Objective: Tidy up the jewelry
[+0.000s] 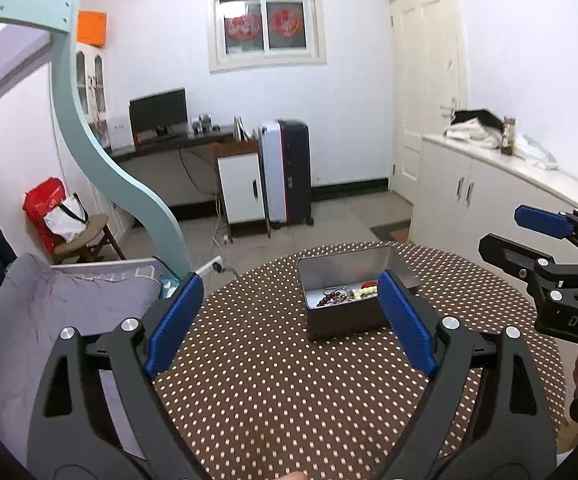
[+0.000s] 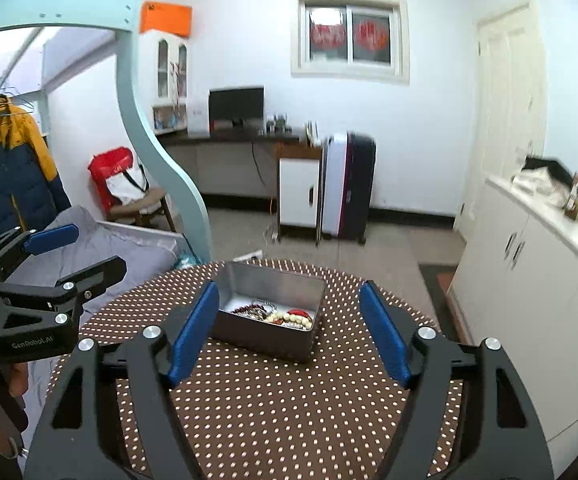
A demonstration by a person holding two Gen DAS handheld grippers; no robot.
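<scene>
- Sitting on a round table (image 1: 289, 400) covered with a brown, white-dotted cloth: an open metal tin (image 1: 349, 304), rectangular, dark outside and silvery inside, toward the table's far side.
- Tin contents: jewelry (image 2: 277, 314) piled on the floor of the box. Dark red bead strands (image 1: 329, 298) lie to the left, cream beads (image 1: 365, 292) beside them, a red piece (image 2: 299, 312) at the right end. A fine silvery chain seems to run among them; too small to be sure.
- Left gripper (image 1: 289, 320): jaws spread wide, blue pads far apart, nothing between them. It hangs above the table on the near side of the tin, not touching it; in its own view the right-hand pad overlaps the tin's right wall.
- Right gripper (image 2: 289, 328): jaws likewise wide apart and empty, above the table, short of the tin and clear of it.
- Each gripper shows at the edge of the other's view, side by side and apart: the right gripper (image 1: 529, 240) at the right edge, the left gripper (image 2: 77, 248) at the left edge.
- Part of a hand (image 2: 19, 380) is visible under the left gripper's body.
- Background: a suitcase (image 1: 287, 172) standing against the far wall, a white cabinet (image 1: 489, 200) on the right, a bed with grey bedding (image 1: 61, 300) on the left.
</scene>
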